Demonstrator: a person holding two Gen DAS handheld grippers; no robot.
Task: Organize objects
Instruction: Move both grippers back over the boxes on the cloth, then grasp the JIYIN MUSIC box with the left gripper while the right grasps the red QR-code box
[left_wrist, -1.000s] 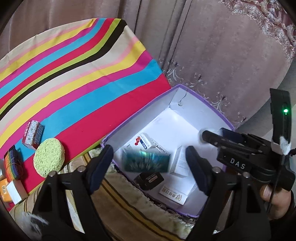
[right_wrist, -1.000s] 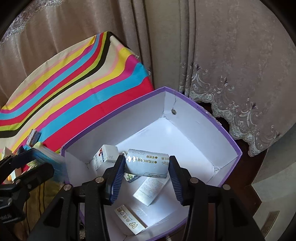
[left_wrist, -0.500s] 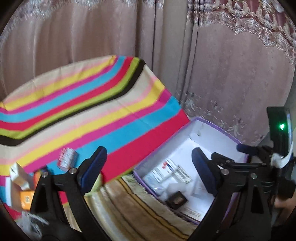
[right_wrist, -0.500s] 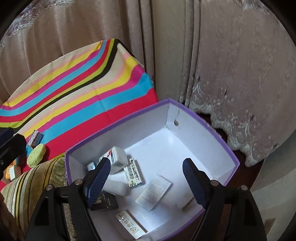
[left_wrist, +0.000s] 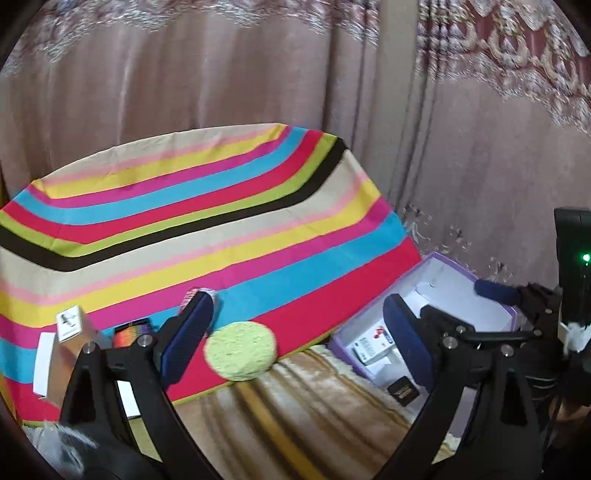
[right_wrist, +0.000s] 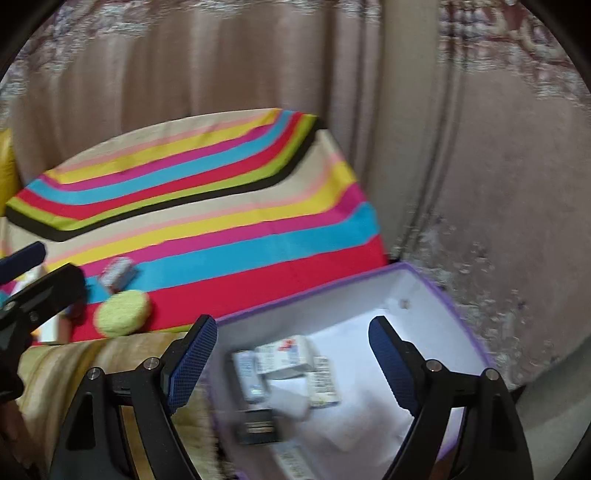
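Domestic living room. Evidence: embroidered floor-length curtains (left_wrist: 221, 74) directly behind a striped tablecloth (left_wrist: 184, 229); plush gold upholstery (left_wrist: 295, 406) in front of that cloth.

No text can be read in either view. Left wrist view: small tan box (left_wrist: 70, 328) standing on the striped cloth has a white top label with a dark mark and a line of print, too small to read. White carton (left_wrist: 373, 341) in the purple storage box (left_wrist: 491, 288) shows a red mark, a blue patch and a block of print, all blurred. Right wrist view: cartons in the storage box (right_wrist: 443, 291) are motion-blurred; one (right_wrist: 284, 350) shows red and blue marks, another (right_wrist: 323, 380) carries lines of print, none legible. Patterned small box (right_wrist: 118, 271) on the cloth: lettering cannot be told.
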